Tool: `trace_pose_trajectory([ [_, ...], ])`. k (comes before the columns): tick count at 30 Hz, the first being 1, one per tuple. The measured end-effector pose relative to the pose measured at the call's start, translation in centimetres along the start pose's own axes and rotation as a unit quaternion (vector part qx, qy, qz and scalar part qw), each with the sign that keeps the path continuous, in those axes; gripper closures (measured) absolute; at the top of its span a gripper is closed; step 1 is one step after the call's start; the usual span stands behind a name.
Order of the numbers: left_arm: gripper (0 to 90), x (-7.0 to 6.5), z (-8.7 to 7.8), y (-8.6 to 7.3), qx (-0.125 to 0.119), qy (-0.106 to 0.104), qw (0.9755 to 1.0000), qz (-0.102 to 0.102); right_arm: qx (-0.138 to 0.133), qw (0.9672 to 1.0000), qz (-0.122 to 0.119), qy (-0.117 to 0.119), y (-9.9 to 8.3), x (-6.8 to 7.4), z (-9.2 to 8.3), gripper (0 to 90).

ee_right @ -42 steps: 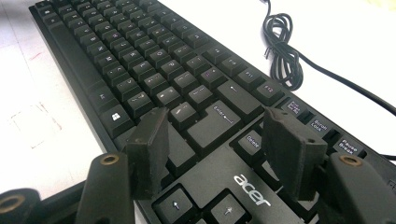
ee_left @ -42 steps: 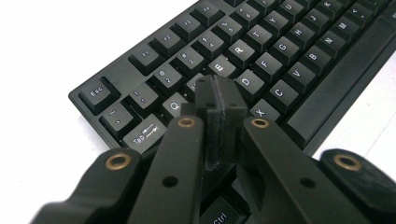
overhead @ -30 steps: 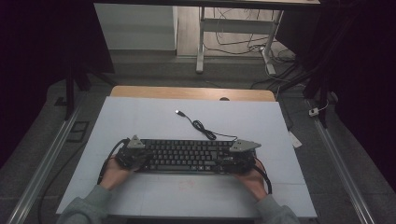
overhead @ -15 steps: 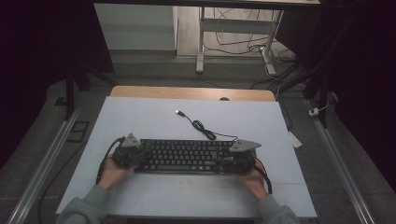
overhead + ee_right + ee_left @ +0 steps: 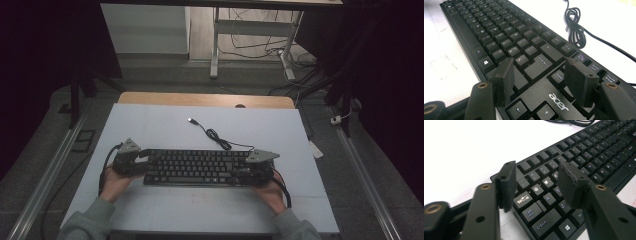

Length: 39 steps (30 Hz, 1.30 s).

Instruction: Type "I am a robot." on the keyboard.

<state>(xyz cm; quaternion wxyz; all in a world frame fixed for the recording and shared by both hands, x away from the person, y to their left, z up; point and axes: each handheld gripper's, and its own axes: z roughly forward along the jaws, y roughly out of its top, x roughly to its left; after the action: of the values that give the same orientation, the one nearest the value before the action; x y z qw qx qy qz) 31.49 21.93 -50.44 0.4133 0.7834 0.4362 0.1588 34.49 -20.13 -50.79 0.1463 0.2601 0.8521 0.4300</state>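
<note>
Keyboard [image 5: 200,167] was seen lying flat on the white desk [image 5: 165,210], lengthwise in front of the person, with its cable [image 5: 215,136] coiled just behind it and the plug end trailed further back. At the keyboard's left end, the fingers of the left gripper [image 5: 145,154] had just been opening: a second before, they had been clenched tight, and now they were found spread apart and released, with nothing pressed between them. In the left gripper view the two pads [image 5: 507,186] were seen hovering over the Tab, Q and W keys, one at the keyboard's outer edge and one further in, neither squeezing the frame. The left hand [image 5: 116,182] itself had shifted only slightly outward from the keyboard's end.

At the keyboard's right end, the right gripper [image 5: 252,170] was held where it had been, its fingers standing wide and unchanged. In the right gripper view the pads [image 5: 504,80] were seen low over the arrow-key and Delete area near the brand lettering; whether the keyboard's edge was being pressed there could not be told, though no firm clamp was visible.

It was judged that the left grip had been given up, so the keyboard was probably set down in place, or a fresh grasp at its left end was being prepared
</note>
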Motion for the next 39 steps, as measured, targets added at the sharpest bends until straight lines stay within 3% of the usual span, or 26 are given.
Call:
trace_pose_trajectory([
  [12, 38.2, -0.1, 0.0, 0.1, -0.004, -0.008, 0.9999, -0.006, 0.001, 1.0, 0.0, -0.002, 0.0, -0.1, -0.1, 41.5],
  [20, 37.4, -0.2, 0.1, 0.1, -0.004, -0.013, 0.9999, -0.002, 0.001, 1.0, 0.001, -0.002, 0.0, -0.1, -0.1, 41.5],
  [39, 35.3, -2.3, 0.4, 0.6, 0.004, -0.059, 0.998, 0.024, 0.001, 1.0, 0.001, 0.0, 0.0, 0.0, 0.0, 41.5],
])
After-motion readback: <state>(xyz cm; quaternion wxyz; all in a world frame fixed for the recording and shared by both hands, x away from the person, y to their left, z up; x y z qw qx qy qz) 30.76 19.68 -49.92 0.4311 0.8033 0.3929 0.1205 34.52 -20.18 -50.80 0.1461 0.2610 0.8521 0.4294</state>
